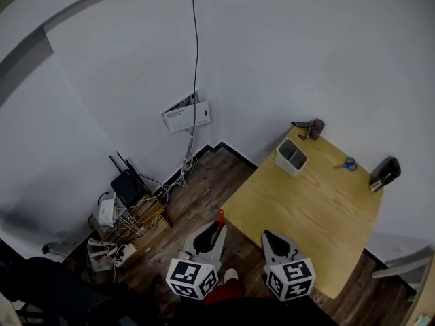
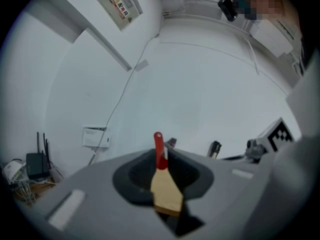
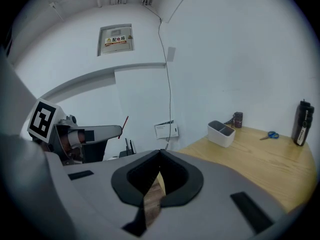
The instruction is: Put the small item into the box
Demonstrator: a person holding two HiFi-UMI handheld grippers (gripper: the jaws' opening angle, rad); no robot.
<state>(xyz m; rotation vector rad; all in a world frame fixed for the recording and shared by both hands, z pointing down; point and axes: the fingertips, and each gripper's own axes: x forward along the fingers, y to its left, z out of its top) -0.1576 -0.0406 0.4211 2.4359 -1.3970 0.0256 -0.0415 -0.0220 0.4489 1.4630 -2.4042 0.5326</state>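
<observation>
A thin red-handled small item (image 1: 220, 217) sticks out of my left gripper (image 1: 216, 229), which is shut on it just off the near left corner of the wooden table (image 1: 306, 209). In the left gripper view the red item (image 2: 158, 144) stands up from the closed jaw tips of that gripper (image 2: 161, 158). The white two-compartment box (image 1: 291, 156) sits at the table's far left edge, well ahead of both grippers. My right gripper (image 1: 273, 238) hovers over the table's near edge, shut and empty (image 3: 160, 153). From the right gripper view the box (image 3: 221, 133) is ahead to the right, and the left gripper (image 3: 119, 130) with the red item (image 3: 123, 124) is to the left.
Blue scissors (image 1: 349, 164), a black bottle (image 1: 385, 174) and a dark cup (image 1: 315, 128) stand along the table's far side. A black router (image 1: 126, 187) and tangled cables lie on the wood floor by the wall to the left. A white wall panel (image 1: 186, 116) hangs above them.
</observation>
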